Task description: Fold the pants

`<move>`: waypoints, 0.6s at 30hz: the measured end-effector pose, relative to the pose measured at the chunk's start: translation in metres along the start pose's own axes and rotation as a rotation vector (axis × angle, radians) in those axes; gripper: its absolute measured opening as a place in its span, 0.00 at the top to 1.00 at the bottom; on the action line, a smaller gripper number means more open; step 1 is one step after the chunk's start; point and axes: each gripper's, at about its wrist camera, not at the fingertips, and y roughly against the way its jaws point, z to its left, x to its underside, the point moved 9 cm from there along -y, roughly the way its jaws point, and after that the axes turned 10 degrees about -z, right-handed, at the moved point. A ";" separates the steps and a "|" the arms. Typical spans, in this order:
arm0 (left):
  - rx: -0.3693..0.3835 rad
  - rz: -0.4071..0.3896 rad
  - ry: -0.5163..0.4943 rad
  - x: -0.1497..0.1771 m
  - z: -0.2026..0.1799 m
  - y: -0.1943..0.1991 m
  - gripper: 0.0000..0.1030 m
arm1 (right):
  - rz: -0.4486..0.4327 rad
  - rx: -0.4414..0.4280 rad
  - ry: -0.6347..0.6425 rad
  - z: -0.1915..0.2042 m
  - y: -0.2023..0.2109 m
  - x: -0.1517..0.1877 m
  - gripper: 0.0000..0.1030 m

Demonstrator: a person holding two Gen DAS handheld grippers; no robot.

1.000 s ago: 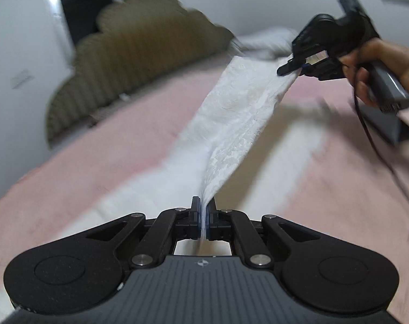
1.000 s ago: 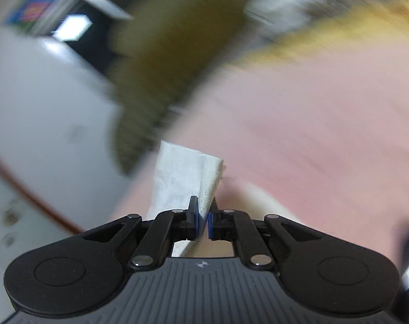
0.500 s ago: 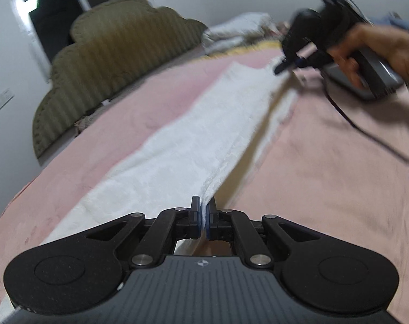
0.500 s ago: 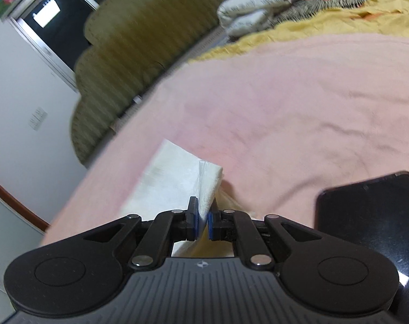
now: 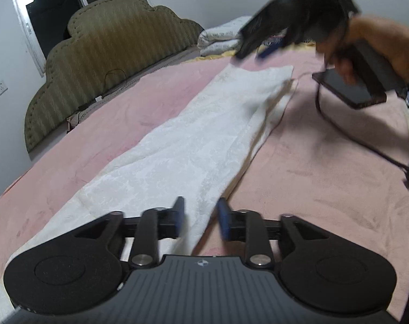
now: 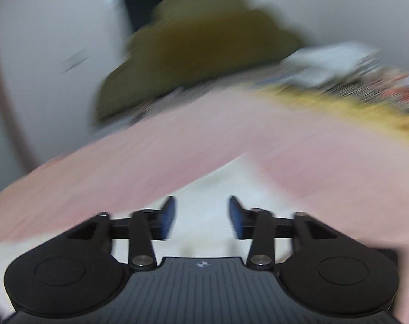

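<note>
**Lengthwise fold laid, both claws letting go**

You are releasing the white pants [image 5: 204,140]: your left claw [image 5: 200,220] and right claw [image 6: 201,217] have just been opening, pads clear of cloth. The pants are lying flat, doubled leg over leg, along the pink bed [image 5: 326,162], awaiting crosswise folding.

Left wrist view: we look from low behind the left gripper [image 5: 199,217], angled down along the white pants [image 5: 193,145] toward the olive headboard [image 5: 110,54], with the right gripper [image 5: 258,46] far ahead. Right wrist view: we sit close above the pants' far end, blurred. Shared: pink bedspread [image 6: 156,156], headboard, pants.
</note>
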 end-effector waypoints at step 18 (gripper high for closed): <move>-0.547 0.091 0.322 0.056 0.157 0.129 0.38 | 0.146 -0.492 0.317 0.259 -0.016 0.094 0.50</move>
